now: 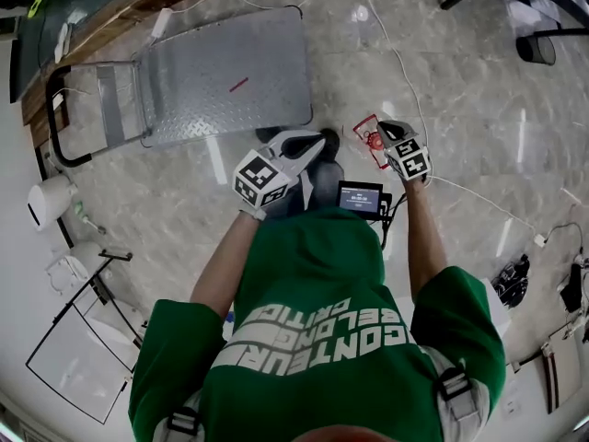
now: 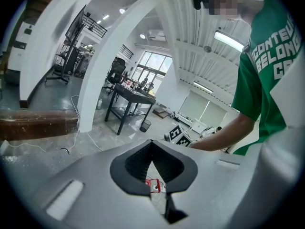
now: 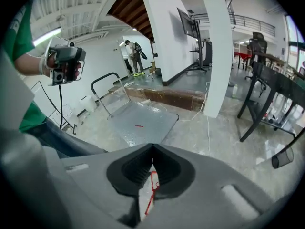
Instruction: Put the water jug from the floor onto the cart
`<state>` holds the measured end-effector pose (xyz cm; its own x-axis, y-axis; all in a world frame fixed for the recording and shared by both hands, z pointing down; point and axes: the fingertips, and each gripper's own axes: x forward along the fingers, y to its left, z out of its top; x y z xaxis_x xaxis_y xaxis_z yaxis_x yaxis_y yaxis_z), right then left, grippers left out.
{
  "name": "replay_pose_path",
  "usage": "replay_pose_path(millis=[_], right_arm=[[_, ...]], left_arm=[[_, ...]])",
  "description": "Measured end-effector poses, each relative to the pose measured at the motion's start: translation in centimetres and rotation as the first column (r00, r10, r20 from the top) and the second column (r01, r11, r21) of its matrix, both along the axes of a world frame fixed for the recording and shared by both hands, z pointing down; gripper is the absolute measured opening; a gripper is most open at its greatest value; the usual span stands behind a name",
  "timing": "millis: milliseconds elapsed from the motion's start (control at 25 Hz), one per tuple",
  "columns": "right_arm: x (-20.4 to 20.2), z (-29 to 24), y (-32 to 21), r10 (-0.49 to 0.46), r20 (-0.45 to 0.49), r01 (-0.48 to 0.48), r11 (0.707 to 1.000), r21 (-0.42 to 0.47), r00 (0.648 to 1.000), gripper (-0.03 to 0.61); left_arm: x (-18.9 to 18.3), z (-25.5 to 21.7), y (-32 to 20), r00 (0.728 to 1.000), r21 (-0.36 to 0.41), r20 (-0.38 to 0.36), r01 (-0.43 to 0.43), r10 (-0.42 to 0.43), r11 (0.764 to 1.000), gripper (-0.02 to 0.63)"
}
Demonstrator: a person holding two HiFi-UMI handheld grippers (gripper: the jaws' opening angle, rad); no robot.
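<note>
No water jug shows in any view. The cart (image 1: 225,72), a flat steel platform with a black tube handle (image 1: 55,122), stands on the floor at the upper left; the right gripper view has the cart (image 3: 143,120) ahead. My left gripper (image 1: 319,144) hangs just below the cart's near corner, its jaws shut and empty (image 2: 152,144). My right gripper (image 1: 384,129) points steeply down beside it, also shut on nothing (image 3: 153,149). Under both tips a red outline (image 1: 370,139) is taped on the floor; the same red outline (image 3: 153,185) peeps between the right jaws.
A white cable (image 1: 405,72) runs across the marble floor to the right of the cart. A small screen device (image 1: 360,197) hangs at the person's waist. A black desk (image 3: 279,87), a bin (image 1: 537,49), a white pillar (image 3: 217,56) and a wooden kerb (image 3: 167,98) border the area.
</note>
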<state>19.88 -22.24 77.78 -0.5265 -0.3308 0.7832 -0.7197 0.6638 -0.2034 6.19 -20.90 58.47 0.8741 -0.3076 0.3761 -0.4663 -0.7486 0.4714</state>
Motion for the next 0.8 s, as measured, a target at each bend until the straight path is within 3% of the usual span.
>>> replay_pose_path(millis=[200, 320, 400, 600, 800], right_arm=[[0.7, 4.1, 1.2, 0.025, -0.009, -0.025, 0.997, -0.077, 1.000, 0.027], [2.0, 6.8, 2.0, 0.047, -0.095, -0.055, 0.995, -0.088, 0.994, 0.133], [2.4, 8.1, 3.3, 0.054, -0.144, -0.070, 0.991, -0.110, 0.988, 0.235], [0.7, 11.2, 7.4, 0.037, -0.194, -0.076, 0.977, -0.198, 0.980, 0.439], [1.6, 17.3, 9.8, 0.030, -0.237, -0.097, 0.957, -0.273, 0.971, 0.449]], left_arm=[[0.7, 0.7, 0.4, 1.000, -0.027, -0.006, -0.013, 0.013, 1.000, 0.009], [0.7, 1.3, 1.2, 1.000, -0.040, -0.001, -0.016, 0.016, 0.999, 0.009], [0.3, 1.2, 2.1, 1.000, -0.049, 0.000, -0.017, 0.017, 0.999, 0.009], [-1.2, 0.5, 4.2, 0.999, -0.051, -0.003, -0.033, 0.033, 0.998, 0.009], [-0.6, 2.8, 4.7, 0.999, -0.075, -0.009, -0.036, 0.035, 0.997, 0.009]])
